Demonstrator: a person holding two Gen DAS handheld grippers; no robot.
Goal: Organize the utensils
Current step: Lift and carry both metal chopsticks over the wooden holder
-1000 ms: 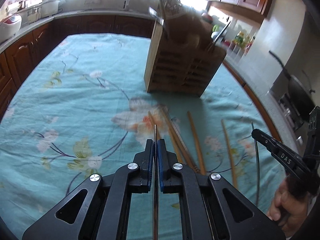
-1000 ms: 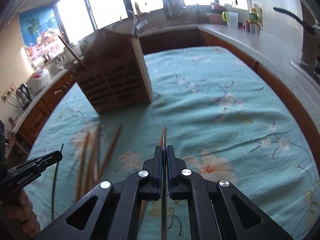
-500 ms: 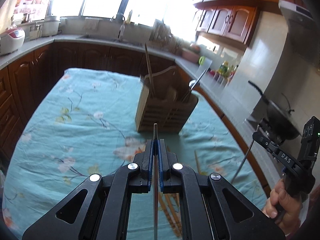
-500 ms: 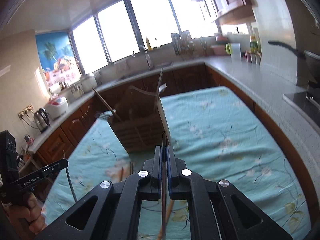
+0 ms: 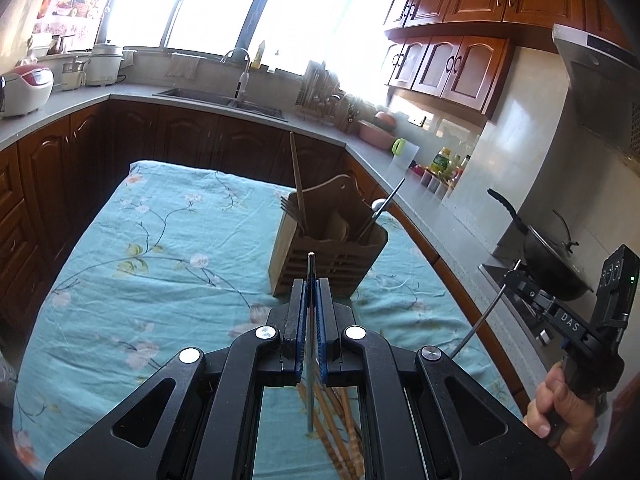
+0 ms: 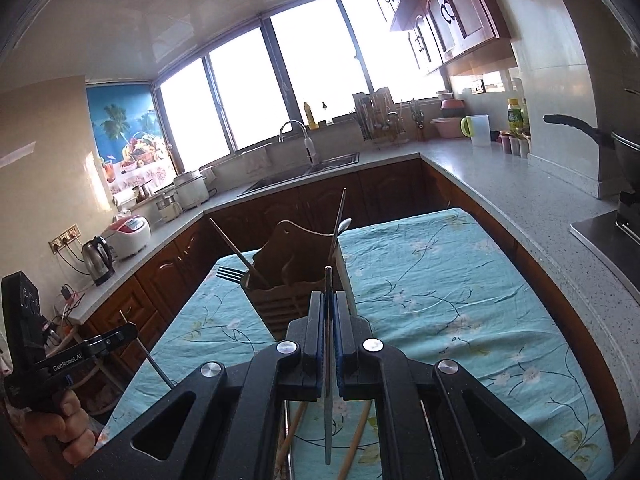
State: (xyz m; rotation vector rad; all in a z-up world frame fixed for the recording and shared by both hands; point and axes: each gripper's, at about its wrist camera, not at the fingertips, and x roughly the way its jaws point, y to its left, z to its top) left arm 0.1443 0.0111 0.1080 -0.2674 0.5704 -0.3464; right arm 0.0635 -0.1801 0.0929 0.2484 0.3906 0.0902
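My left gripper [image 5: 311, 282] is shut on a thin metal chopstick [image 5: 310, 384], held in the air above the teal floral tablecloth [image 5: 160, 264]. My right gripper [image 6: 329, 295] is shut on a second metal chopstick [image 6: 328, 416], also off the table. Each gripper shows in the other's view: the right gripper [image 5: 516, 280] at the right edge, the left gripper [image 6: 128, 331] at the lower left. The wooden utensil holder [image 5: 328, 258] stands ahead of both, with a fork, a spoon and upright chopsticks in it. Wooden chopsticks [image 5: 338, 420] lie on the cloth below the grippers.
Dark wood cabinets and a grey counter [image 6: 520, 196] wrap around the table. A sink [image 5: 224, 98] and dish rack stand under the windows. A black wok [image 5: 552, 256] sits on the stove at the right. A kettle [image 6: 98, 258] and rice cooker stand at the left.
Both grippers have risen from the table, each with its metal chopstick, and tilted upward. The holder and the loose wooden chopsticks now sit lower in both views.
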